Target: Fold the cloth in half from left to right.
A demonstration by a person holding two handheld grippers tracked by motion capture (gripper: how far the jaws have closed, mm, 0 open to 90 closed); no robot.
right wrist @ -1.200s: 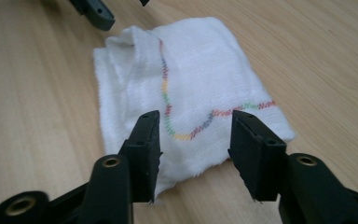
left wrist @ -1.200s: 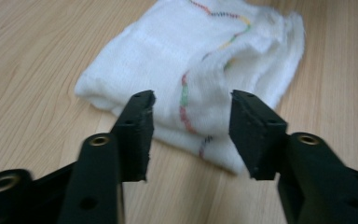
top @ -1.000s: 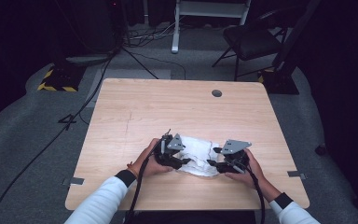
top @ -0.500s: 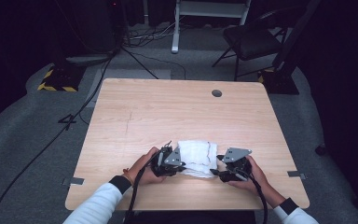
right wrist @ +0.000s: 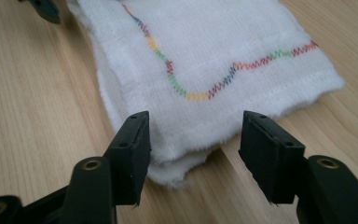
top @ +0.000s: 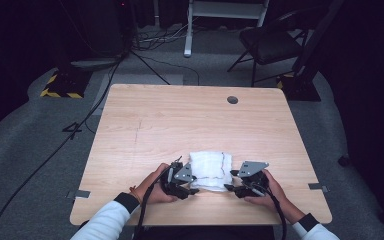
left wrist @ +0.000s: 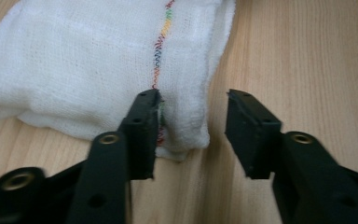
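Note:
A folded white cloth with a multicoloured zigzag stitch lies flat near the table's front edge. My left gripper sits at its near left corner. In the left gripper view the cloth has that corner between the jaws of the left gripper, which have just been opening; one jaw rests on the fabric, the other stands apart. My right gripper is at the near right corner. There the cloth pokes a layered corner into the right gripper, whose jaws have just closed slightly without pinching it.
The light wooden table has a round cable hole at the back. Behind it stand a dark chair and a white stand, with cables across the grey floor. A jaw of the left gripper shows beyond the cloth.
The cloth, bunched up between the grippers a second ago, now lies as a flat folded square. My left gripper has drawn back toward the near edge. The right hand has hardly moved.

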